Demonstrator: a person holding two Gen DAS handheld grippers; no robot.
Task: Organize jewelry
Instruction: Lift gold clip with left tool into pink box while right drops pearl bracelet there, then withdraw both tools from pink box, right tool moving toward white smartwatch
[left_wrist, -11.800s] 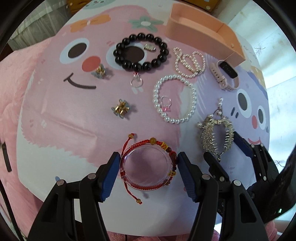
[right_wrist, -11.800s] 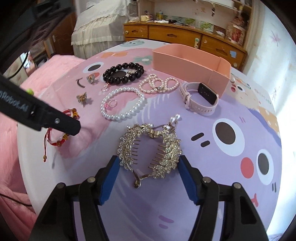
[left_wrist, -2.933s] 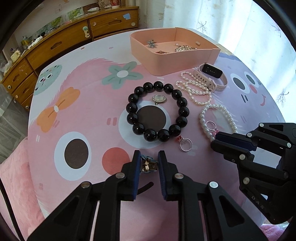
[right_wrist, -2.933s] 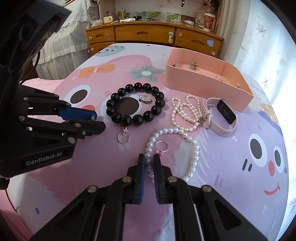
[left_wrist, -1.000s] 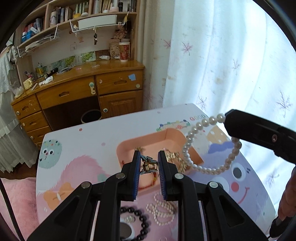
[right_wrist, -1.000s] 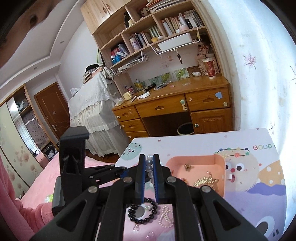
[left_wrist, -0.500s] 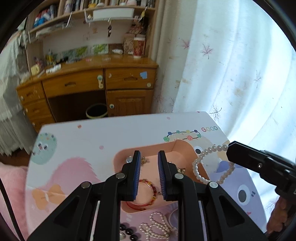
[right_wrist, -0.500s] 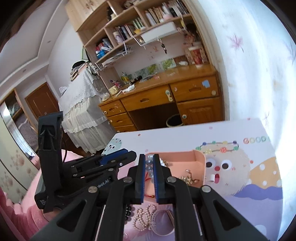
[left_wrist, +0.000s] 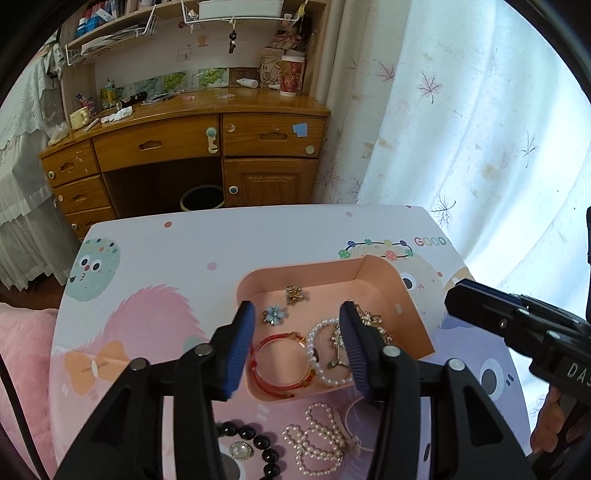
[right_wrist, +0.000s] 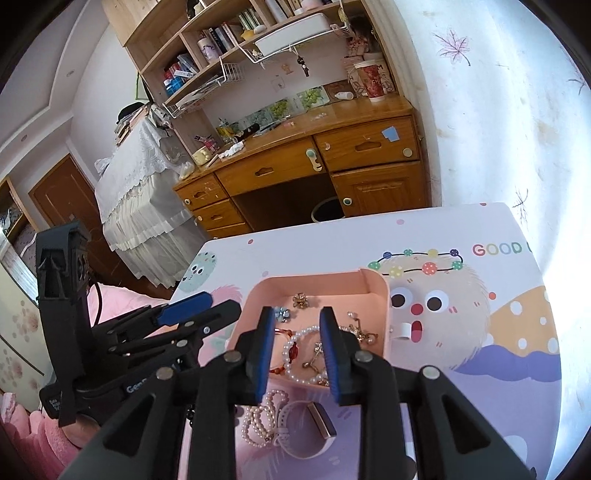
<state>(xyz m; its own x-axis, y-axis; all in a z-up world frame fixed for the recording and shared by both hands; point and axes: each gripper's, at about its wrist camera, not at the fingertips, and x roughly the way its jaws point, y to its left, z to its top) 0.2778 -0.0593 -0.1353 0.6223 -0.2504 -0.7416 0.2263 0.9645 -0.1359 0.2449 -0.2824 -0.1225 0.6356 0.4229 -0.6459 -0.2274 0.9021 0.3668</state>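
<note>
**Both grippers spread above the pink tray**

Left wrist view: the left gripper (left_wrist: 297, 347) hangs over the pink tray (left_wrist: 384, 275) with its fingers wide apart and nothing between them. Inside the tray lie a red cord bracelet (left_wrist: 275, 363) at the near left, a pearl bracelet (left_wrist: 325, 352) touching it on the right, a blue flower brooch (left_wrist: 274, 315) and a gold brooch (left_wrist: 294, 294) toward the far wall. The right finger hides most of a gold hair comb (left_wrist: 373, 323). In front of the tray, on the cartoon table mat (left_wrist: 155, 258), a pearl necklace (left_wrist: 319, 439) lies coiled; a black bead bracelet (left_wrist: 258, 446) is cut off by the fingers and the frame edge. The right gripper (left_wrist: 517, 328) enters right of the tray; its opening cannot be judged here.

Right wrist view: the right gripper (right_wrist: 297, 345) also hovers over the tray (right_wrist: 384, 317), fingers apart, empty. The tray's long axis runs away from the camera. Only this view shows a white smartwatch (right_wrist: 314, 428) just in front of the tray, beside the necklace (right_wrist: 260, 417).
</note>
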